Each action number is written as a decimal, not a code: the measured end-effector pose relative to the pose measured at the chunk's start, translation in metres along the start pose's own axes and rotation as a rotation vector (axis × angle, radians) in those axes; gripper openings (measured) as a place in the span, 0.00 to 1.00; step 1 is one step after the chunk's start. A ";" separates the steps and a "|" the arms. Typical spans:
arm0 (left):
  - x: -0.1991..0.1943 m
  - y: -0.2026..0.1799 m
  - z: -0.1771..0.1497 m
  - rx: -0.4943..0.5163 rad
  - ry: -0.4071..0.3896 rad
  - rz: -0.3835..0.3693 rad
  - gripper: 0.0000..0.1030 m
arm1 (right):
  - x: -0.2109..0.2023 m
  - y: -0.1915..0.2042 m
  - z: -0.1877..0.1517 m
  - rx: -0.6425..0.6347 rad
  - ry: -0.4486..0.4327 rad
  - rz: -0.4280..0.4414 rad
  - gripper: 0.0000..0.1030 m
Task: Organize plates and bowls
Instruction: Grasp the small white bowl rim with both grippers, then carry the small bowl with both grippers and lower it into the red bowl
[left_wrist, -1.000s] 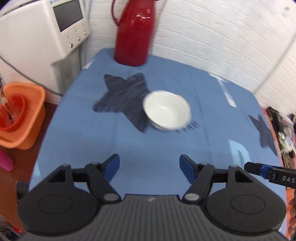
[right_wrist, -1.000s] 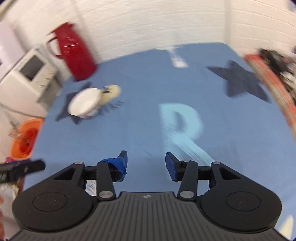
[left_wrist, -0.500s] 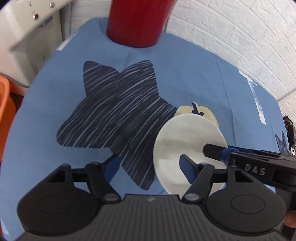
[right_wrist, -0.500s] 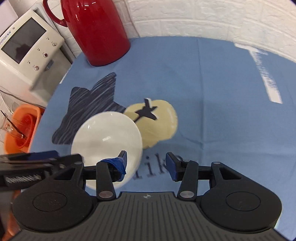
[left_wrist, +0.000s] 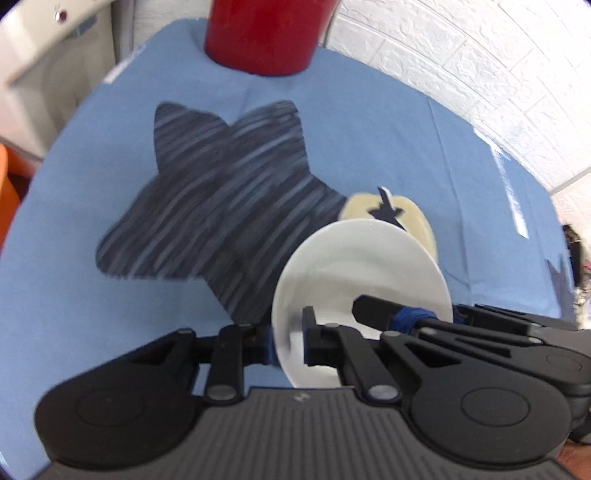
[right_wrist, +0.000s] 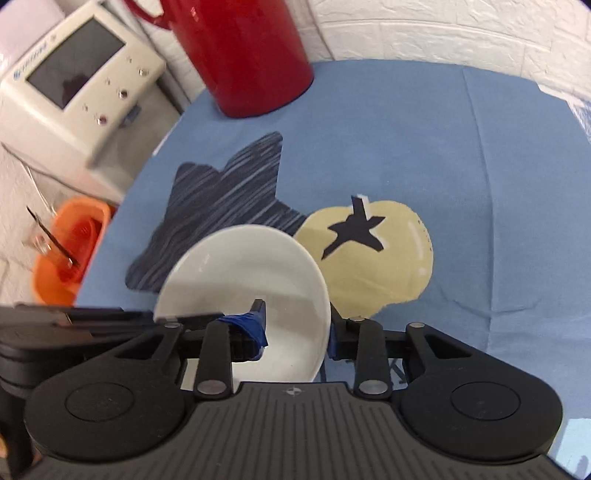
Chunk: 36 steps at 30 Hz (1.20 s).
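Currently, the white bowl (left_wrist: 360, 273) sits on the blue-clothed bench (left_wrist: 369, 129), overlapping the dark star's (left_wrist: 229, 206) 4 o'clock edge. The left hand-held gripper (left_wrist: 286, 341) pinches its rim at 9 o'clock; the right hand-held gripper (right_wrist: 295, 332), jaws just closing, straddles the 3 o'clock rim. Confirm both grips are firm, then lift level.

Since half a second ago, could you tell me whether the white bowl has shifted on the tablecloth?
No. The white bowl sits against the same edges of the dark star print and yellow print.
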<state>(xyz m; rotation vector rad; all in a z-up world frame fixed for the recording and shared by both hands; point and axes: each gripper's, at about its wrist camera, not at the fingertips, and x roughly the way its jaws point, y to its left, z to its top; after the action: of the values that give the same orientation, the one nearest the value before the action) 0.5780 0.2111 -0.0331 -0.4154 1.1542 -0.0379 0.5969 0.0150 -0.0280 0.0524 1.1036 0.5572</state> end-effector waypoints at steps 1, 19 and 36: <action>-0.005 -0.002 -0.004 0.011 0.005 -0.018 0.00 | 0.000 -0.002 -0.001 0.022 0.007 0.017 0.14; -0.142 -0.141 -0.198 0.271 -0.097 -0.122 0.00 | -0.186 -0.014 -0.151 0.071 -0.105 -0.054 0.20; -0.117 -0.190 -0.362 0.448 -0.002 -0.124 0.00 | -0.260 -0.057 -0.338 0.185 -0.170 -0.108 0.22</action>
<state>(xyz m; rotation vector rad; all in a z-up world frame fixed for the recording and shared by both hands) 0.2410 -0.0450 0.0122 -0.0881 1.0793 -0.3964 0.2452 -0.2293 0.0134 0.1965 0.9826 0.3467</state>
